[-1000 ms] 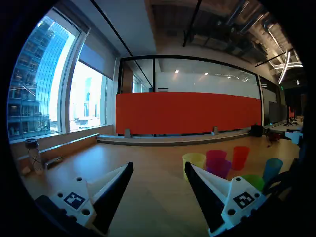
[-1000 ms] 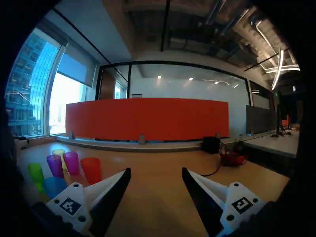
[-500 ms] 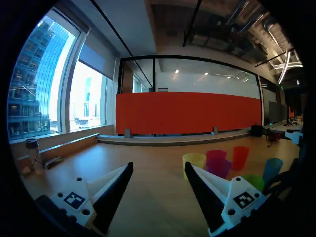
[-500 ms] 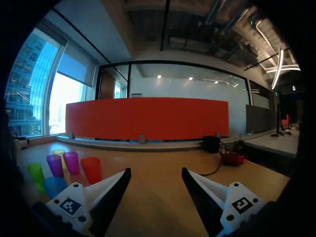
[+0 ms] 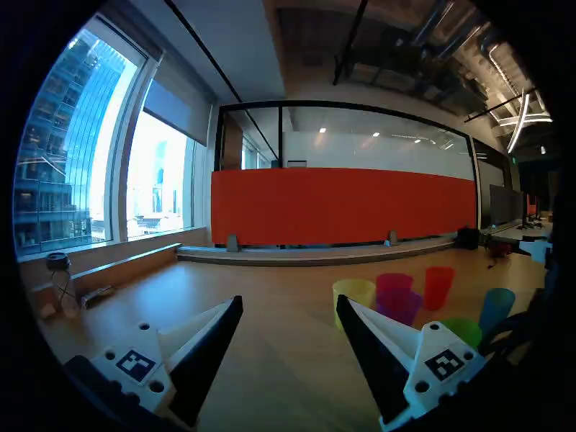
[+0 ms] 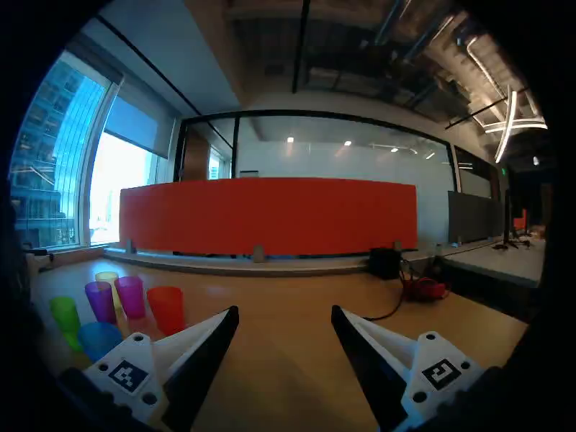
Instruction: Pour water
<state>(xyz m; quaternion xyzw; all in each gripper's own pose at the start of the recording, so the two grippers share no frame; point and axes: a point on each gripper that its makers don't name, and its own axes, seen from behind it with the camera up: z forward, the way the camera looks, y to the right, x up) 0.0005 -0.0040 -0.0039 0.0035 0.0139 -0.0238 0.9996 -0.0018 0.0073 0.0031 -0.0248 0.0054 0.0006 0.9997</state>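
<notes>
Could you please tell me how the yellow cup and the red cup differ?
The yellow cup is pale yellow; the red cup is orange-red. In the left gripper view the yellow cup is partly hidden behind a finger of the left gripper, while the red cup stands clear of it. Both are upright, translucent cups on the wooden table.

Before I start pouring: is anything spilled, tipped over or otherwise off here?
Nothing stands out. The coloured cups stand upright, clustered on the wooden table, no spill shows, and the left tool and right tool are open, empty.
</notes>
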